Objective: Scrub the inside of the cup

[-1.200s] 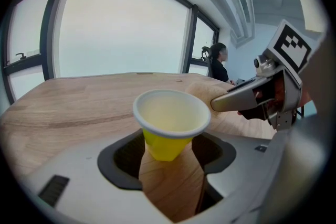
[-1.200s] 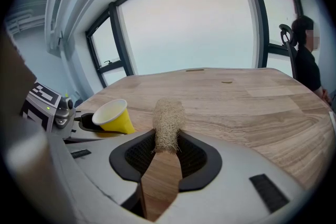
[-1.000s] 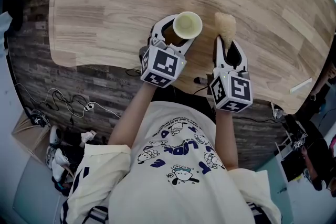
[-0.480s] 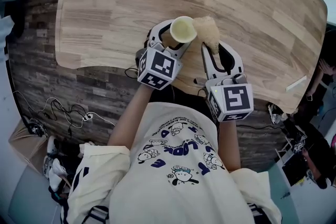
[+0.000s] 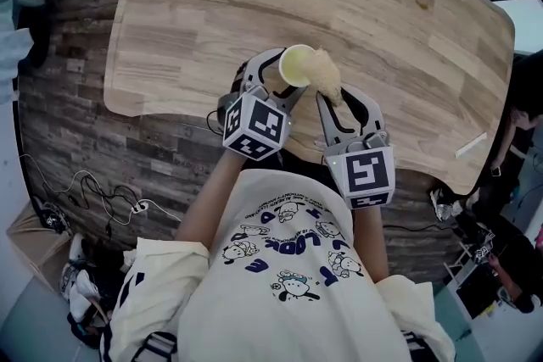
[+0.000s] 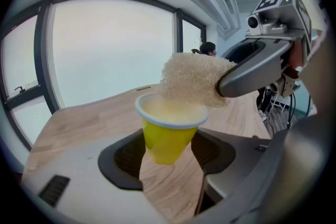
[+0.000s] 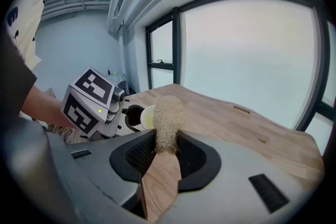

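Loofah over cup rim

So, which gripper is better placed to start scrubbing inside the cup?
The right gripper: its jaws have just been closing on the sponge, whose tip is at the rim of the cup, so it likely only needs pushing in. The left gripper holds the cup.

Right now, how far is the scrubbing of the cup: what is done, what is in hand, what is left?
Done: the left hand-held gripper grips the yellow cup; the right hand-held gripper grips the loofah scrubber, its jaws having just been closing on it. In hand: the scrubber's tip sits at the cup's rim. Left, I judge: pushing it inside and scrubbing the walls.
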`<move>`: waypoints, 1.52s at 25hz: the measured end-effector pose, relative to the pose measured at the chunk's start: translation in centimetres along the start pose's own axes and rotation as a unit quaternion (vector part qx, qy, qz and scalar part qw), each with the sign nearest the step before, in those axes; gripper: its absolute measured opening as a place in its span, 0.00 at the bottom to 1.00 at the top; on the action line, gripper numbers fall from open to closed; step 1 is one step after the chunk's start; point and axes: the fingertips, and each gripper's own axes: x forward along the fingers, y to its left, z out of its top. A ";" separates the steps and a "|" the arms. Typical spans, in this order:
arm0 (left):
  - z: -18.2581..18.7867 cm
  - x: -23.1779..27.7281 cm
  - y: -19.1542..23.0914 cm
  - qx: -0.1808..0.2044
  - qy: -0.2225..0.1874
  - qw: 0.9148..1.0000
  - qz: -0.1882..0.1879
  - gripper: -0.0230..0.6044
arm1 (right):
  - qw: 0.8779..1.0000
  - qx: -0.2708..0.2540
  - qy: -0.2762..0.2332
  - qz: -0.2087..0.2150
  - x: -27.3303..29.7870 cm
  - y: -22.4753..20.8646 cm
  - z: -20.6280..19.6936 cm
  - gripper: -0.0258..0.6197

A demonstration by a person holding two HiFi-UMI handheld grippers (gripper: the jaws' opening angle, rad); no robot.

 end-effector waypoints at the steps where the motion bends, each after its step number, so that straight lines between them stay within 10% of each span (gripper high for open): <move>1: 0.2 -0.2 0.1 0.006 -0.002 1.000 0.003 0.51 | 1.000 -0.006 -0.001 0.001 0.0 0.0 0.2 0.19; 23: 2.2 -2.9 -1.0 0.110 0.017 0.994 0.019 0.51 | 0.996 -0.073 0.014 0.041 -1.3 -0.6 0.5 0.18; 38: 1.3 -3.5 -1.3 0.150 0.074 0.985 0.031 0.50 | 0.970 -0.232 0.047 0.056 -0.8 1.1 -0.9 0.18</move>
